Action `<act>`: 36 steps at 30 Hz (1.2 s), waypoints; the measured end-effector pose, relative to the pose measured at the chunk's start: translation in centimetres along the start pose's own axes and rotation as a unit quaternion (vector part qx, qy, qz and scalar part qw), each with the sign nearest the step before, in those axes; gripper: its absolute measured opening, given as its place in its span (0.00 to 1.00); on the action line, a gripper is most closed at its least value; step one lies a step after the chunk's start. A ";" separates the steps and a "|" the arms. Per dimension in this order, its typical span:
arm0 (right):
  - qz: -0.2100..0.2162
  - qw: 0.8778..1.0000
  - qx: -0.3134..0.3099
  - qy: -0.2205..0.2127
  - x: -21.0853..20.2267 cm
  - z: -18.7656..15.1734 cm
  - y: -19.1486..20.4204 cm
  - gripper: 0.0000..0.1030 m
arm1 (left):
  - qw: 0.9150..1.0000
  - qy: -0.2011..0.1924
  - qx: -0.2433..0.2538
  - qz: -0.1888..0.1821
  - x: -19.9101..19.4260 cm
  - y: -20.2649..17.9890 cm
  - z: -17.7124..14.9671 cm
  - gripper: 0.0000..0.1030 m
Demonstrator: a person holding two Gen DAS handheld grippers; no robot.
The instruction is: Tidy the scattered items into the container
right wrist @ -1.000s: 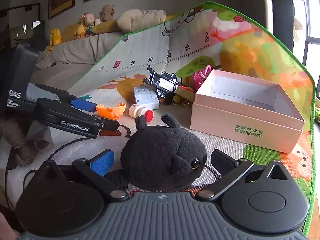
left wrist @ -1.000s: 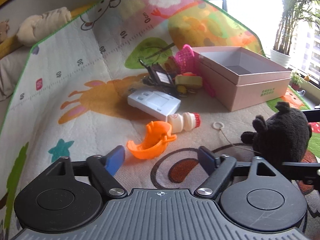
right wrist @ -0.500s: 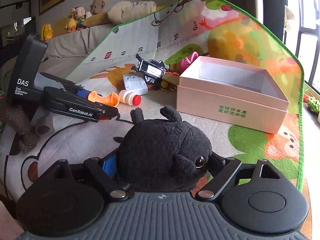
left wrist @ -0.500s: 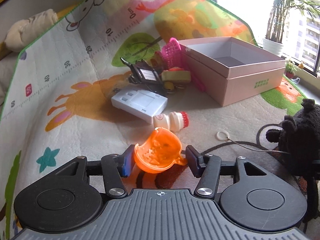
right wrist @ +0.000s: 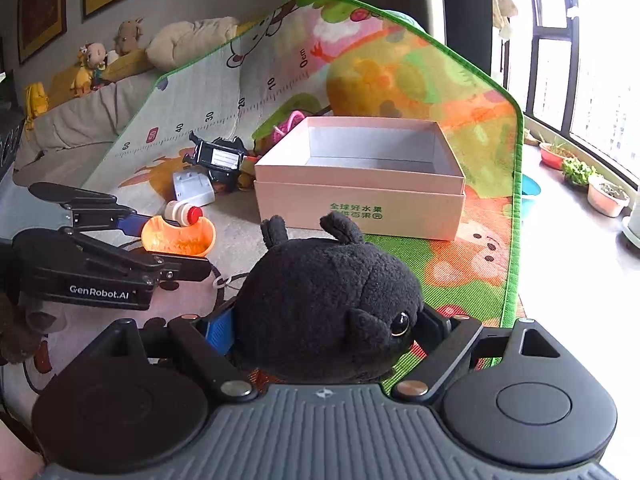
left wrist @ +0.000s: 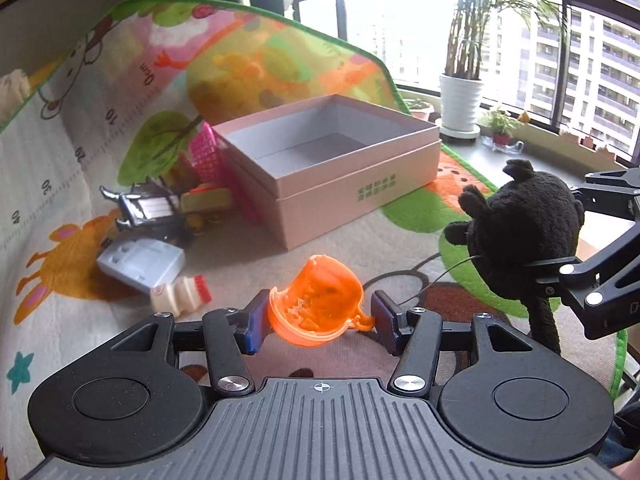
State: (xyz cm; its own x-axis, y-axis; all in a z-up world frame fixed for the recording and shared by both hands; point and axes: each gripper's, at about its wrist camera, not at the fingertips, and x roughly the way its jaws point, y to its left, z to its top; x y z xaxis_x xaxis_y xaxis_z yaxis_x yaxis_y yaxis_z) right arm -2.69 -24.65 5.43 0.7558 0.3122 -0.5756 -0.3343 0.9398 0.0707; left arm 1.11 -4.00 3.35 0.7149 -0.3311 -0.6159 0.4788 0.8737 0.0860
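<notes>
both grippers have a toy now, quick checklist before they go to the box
1. Left gripper shut on orange toy: ok, pinched between both pads and lifted off the mat.
2. Right gripper shut on black plush: ok, fingers press into its sides.
3. Box open: ok, no lid on it, and the part of the inside that shows is bare.
4. Path to box: ok, nothing stands between the held toys and its near wall.
5. String hanging from plush: cannot tell whether it will snag.
6. Grippers apart: ok, a gap shows between them, though both heading for one box could crowd.
</notes>
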 end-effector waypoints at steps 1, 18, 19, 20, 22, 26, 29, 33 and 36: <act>0.003 1.000 0.005 -0.002 0.0 0.4 -0.4 0.84 | 1.000 -0.003 0.002 -0.002 0.2 -0.1 0.4 0.57; 0.039 0.996 0.079 -0.034 10.5 19.6 -8.8 1.00 | 0.995 -0.093 -0.037 0.018 7.8 6.7 11.0 0.95; 0.028 0.996 0.077 -0.033 10.6 19.1 -9.2 1.00 | 0.995 -0.093 -0.044 0.016 7.1 7.2 10.1 0.98; 0.018 0.996 0.081 -0.029 10.8 18.3 -9.8 1.00 | 0.994 -0.092 -0.053 0.017 6.5 7.6 9.2 1.00; 0.009 0.994 0.110 -0.012 11.4 16.5 -11.1 1.00 | 0.994 -0.087 -0.068 0.016 5.3 8.2 7.2 1.00; 0.028 0.983 0.177 0.024 13.0 13.1 -12.4 1.00 | 0.994 -0.074 -0.068 0.041 2.8 9.1 3.8 1.00; 0.040 0.983 0.178 0.023 13.5 12.4 -10.9 1.00 | 0.992 -0.055 -0.084 0.074 1.1 10.3 2.1 1.00; 0.023 0.993 0.116 0.021 14.0 13.2 -8.1 1.00 | 0.989 0.003 -0.083 0.124 -0.6 12.1 0.5 1.00; -0.032 0.998 0.033 -0.045 11.8 13.5 -4.6 1.00 | 0.982 0.030 -0.053 0.179 -1.7 13.7 -1.2 1.00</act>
State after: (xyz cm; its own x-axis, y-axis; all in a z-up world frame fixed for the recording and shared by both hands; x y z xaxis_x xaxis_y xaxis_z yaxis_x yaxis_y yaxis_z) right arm 15.38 -23.35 9.28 0.8227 0.2600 -0.5056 -0.2481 0.9643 0.0921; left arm 5.85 8.96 4.69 0.7945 0.0234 -0.6068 0.1435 0.9637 0.2251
